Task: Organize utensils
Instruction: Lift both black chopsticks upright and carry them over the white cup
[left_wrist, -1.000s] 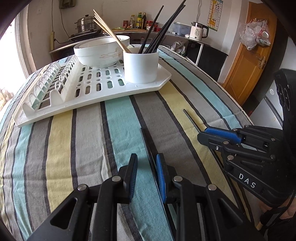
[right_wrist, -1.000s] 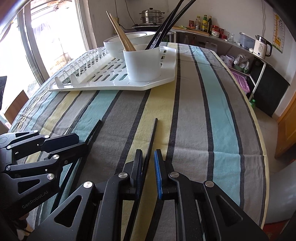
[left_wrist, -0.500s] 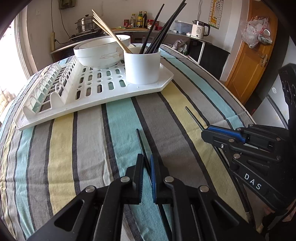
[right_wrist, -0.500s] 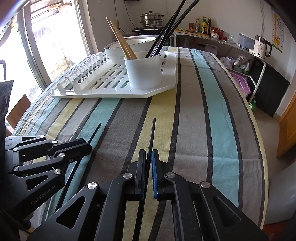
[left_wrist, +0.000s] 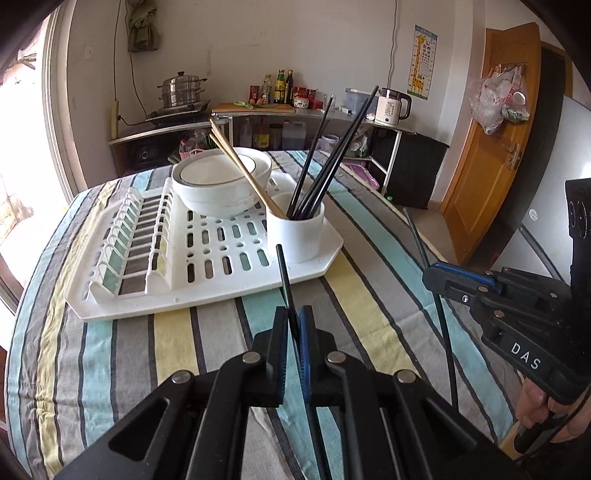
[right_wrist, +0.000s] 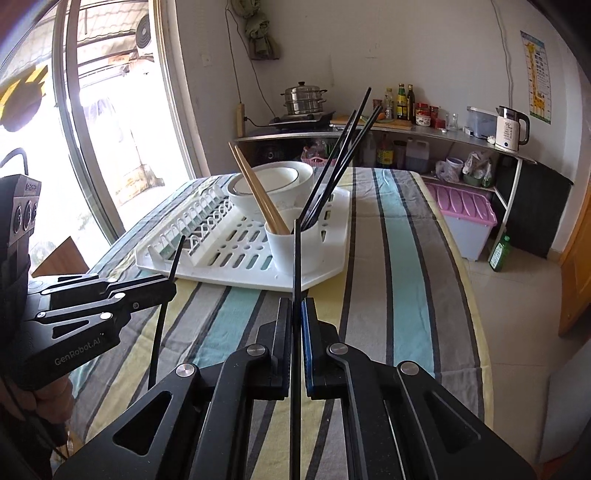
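Note:
My left gripper (left_wrist: 293, 314) is shut on a black chopstick (left_wrist: 283, 273) and holds it above the striped cloth, its tip pointing at the white cup (left_wrist: 295, 236). My right gripper (right_wrist: 295, 306) is shut on a second black chopstick (right_wrist: 296, 258), also raised and aimed at the cup (right_wrist: 280, 251). Each gripper shows in the other's view: the right gripper (left_wrist: 428, 275) at the right, the left gripper (right_wrist: 171, 290) at the left. The cup stands on a white drying rack (left_wrist: 207, 295) and holds wooden chopsticks (left_wrist: 236, 166) and several black chopsticks (left_wrist: 325, 158).
A white bowl (left_wrist: 221, 184) sits on the rack behind the cup. The striped tablecloth (right_wrist: 406, 295) ends in the table's edge at the right, with a pink-lidded bin (right_wrist: 465, 214) on the floor beyond. A counter with a steamer pot (right_wrist: 303, 98) and kettle (right_wrist: 511, 129) lines the back wall.
Both grippers closed on the black chopsticks that lay on the cloth, then rose with them. The chopstick tips now stand off the table, and the rack looks farther below.

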